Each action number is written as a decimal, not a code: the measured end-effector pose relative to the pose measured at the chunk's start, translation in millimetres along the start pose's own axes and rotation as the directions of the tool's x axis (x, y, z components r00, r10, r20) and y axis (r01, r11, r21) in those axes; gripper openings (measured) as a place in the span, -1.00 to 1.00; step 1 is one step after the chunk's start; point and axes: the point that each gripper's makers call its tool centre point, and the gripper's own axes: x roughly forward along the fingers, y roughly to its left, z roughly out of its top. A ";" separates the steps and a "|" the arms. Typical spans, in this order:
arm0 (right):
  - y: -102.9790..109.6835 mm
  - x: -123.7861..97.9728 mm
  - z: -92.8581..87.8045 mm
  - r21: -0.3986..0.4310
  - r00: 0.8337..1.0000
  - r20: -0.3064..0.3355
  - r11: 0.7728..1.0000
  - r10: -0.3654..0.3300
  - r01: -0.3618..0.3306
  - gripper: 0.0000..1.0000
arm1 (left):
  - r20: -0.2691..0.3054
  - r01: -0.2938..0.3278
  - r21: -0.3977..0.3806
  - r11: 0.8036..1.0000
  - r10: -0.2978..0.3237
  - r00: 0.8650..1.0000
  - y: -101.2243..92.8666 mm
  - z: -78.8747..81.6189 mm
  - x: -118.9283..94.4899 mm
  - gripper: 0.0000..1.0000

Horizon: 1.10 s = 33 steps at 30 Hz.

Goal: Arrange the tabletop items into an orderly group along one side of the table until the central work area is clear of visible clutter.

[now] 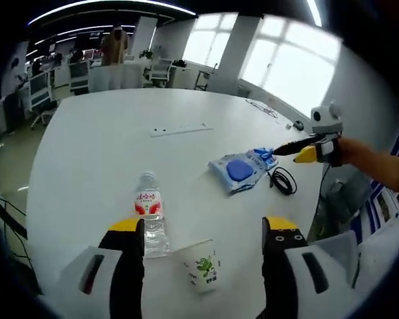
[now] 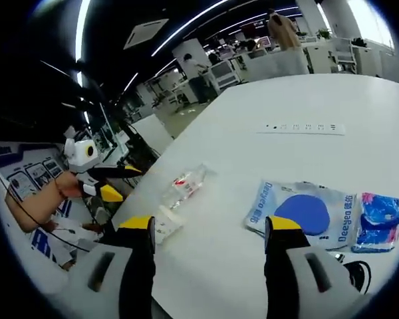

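Two grippers work a white table (image 1: pixel 106 153): the left gripper (image 1: pixel 203 244) hangs with jaws spread above a paper cup (image 1: pixel 202 266), a water bottle (image 1: pixel 150 212) just beside it; the right gripper (image 2: pixel 209 242), also spread, faces the wipes pack (image 2: pixel 304 214), a small blue packet (image 2: pixel 379 219) touching that pack.
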 end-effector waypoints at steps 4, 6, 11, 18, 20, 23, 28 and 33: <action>8.6 10.6 1.5 -0.006 1.000 -0.009 1.000 0.013 -0.013 0.32 | 0.001 -0.007 -0.008 1.000 0.007 1.000 6.9 -4.1 -8.8 0.46; 12.6 17.0 2.8 -0.010 1.000 -0.014 1.000 0.021 -0.021 0.32 | 0.006 -0.008 -0.013 1.000 0.008 1.000 8.7 -5.1 -12.6 0.46; 21.0 31.7 8.7 -0.002 0.999 -0.010 0.999 0.041 -0.041 0.31 | 0.013 -0.017 -0.021 1.000 0.017 1.000 18.2 -7.6 -22.8 0.46; 34.0 58.7 11.5 0.015 0.997 -0.020 0.997 0.070 -0.070 0.31 | 0.017 -0.024 -0.034 0.999 0.024 1.000 32.7 -13.3 -33.7 0.46; 35.9 64.6 12.4 0.017 0.997 -0.022 0.997 0.076 -0.076 0.31 | 0.018 -0.024 -0.035 0.999 0.025 1.000 36.0 -14.1 -35.0 0.46; 38.5 76.6 14.2 0.022 0.996 -0.031 0.996 0.084 -0.083 0.31 | 0.020 -0.027 -0.043 0.999 0.027 0.999 43.2 -14.7 -36.0 0.46; 43.3 93.6 17.1 0.030 0.994 -0.042 0.995 0.101 -0.100 0.31 | 0.027 -0.025 -0.053 0.998 0.027 0.999 51.7 -15.5 -34.5 0.46; 42.9 111.0 18.6 0.040 0.992 -0.055 0.993 0.112 -0.109 0.29 | 0.039 -0.020 -0.071 0.997 0.023 0.999 57.9 -15.3 -31.6 0.46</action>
